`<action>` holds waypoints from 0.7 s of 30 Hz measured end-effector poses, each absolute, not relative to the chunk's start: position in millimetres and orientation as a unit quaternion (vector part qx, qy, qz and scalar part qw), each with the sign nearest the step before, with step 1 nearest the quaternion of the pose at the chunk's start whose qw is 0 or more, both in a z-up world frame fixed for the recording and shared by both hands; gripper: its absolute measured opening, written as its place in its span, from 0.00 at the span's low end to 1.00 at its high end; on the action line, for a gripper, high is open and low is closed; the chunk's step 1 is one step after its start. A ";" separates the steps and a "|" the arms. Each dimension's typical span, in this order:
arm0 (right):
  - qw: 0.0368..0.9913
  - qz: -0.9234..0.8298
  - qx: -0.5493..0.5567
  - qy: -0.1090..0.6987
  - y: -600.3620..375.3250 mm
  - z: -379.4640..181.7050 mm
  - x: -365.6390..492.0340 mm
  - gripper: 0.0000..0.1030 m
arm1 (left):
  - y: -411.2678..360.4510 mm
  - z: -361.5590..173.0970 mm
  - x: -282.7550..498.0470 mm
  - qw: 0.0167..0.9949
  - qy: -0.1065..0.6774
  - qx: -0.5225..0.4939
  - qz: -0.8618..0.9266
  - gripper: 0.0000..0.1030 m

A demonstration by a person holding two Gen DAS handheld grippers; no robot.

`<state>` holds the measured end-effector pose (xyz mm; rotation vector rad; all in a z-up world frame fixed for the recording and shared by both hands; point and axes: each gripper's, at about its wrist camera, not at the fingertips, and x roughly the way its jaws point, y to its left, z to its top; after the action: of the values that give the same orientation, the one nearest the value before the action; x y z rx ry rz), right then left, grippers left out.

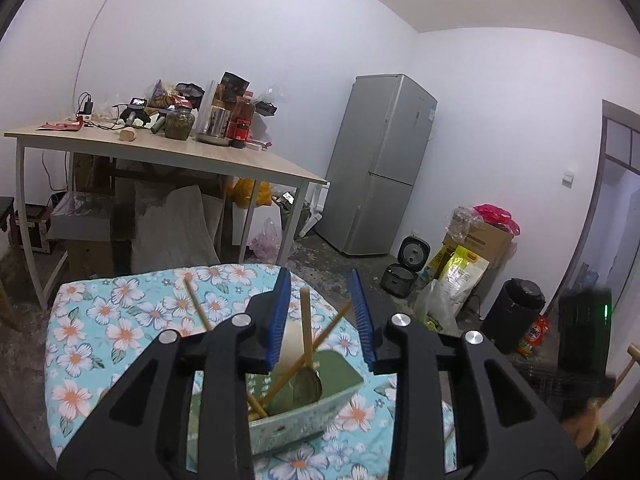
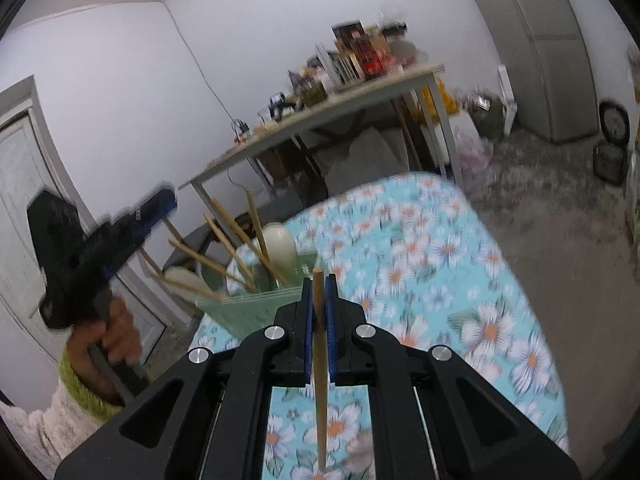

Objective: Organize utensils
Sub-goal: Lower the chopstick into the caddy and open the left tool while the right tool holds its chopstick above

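Observation:
A pale green utensil holder (image 1: 304, 420) stands on the floral tablecloth (image 1: 120, 312). In it are wooden chopsticks (image 1: 328, 332), a wooden-handled spoon (image 1: 307, 380) and a cream rounded utensil (image 1: 294, 344). My left gripper (image 1: 320, 275) hovers just over the holder, open; the spoon's handle rises between its blue pads without touching them. In the right wrist view the holder (image 2: 248, 308) sits just ahead, left of centre. My right gripper (image 2: 319, 280) is shut on a single wooden chopstick (image 2: 319, 360) that runs back through the jaws. The left gripper (image 2: 160, 204) shows blurred at left, held by a hand (image 2: 116, 336).
A wooden desk (image 1: 160, 148) piled with jars and packets stands behind the table, boxes and bags beneath it. A grey fridge (image 1: 384, 164) is against the back wall. Rice cookers (image 1: 404, 268), sacks and a black bin (image 1: 516, 312) sit on the floor at right.

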<state>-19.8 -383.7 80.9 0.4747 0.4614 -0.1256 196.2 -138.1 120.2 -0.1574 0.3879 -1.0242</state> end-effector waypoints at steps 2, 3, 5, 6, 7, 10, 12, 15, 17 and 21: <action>0.953 -0.062 0.214 0.205 -384.3 102.1 -18.2 0.06 | -126.9 116.9 188.0 0.849 0.187 -0.073 -0.488 0.33; 0.956 -0.062 0.207 0.197 -384.2 110.6 -16.8 0.06 | -123.2 114.9 184.5 0.849 0.189 -0.071 -0.489 0.33; 0.966 -0.061 0.184 0.169 -382.8 134.9 -15.6 0.06 | -112.3 107.0 175.8 0.848 0.199 -0.064 -0.488 0.36; 0.970 -0.060 0.175 0.158 -381.4 144.6 -15.7 0.06 | -108.1 103.4 172.7 0.847 0.203 -0.062 -0.487 0.37; 0.973 -0.059 0.166 0.147 -380.6 154.4 -15.9 0.06 | -102.6 98.4 169.5 0.846 0.209 -0.061 -0.486 0.39; 0.982 -0.055 0.140 0.115 -376.7 183.3 -14.7 0.06 | -88.8 80.2 160.6 0.842 0.233 -0.053 -0.483 0.42; 0.985 -0.055 0.127 0.099 -374.5 198.0 -11.9 0.06 | -83.2 66.3 154.5 0.838 0.252 -0.046 -0.481 0.44; 0.989 -0.057 0.112 0.083 -372.9 213.2 -4.7 0.06 | -75.9 44.5 148.9 0.830 0.282 -0.043 -0.479 0.46; 0.990 -0.057 0.106 0.077 -372.1 219.2 2.8 0.06 | -73.2 32.9 145.6 0.825 0.298 -0.044 -0.478 0.49; 0.991 -0.050 0.095 0.074 -370.9 221.9 25.3 0.06 | -68.4 16.6 139.3 0.825 0.308 -0.037 -0.473 0.54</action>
<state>25.3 -370.9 221.9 0.1913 0.1479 -0.1008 139.3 -68.4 16.6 -0.0779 0.6556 -1.0049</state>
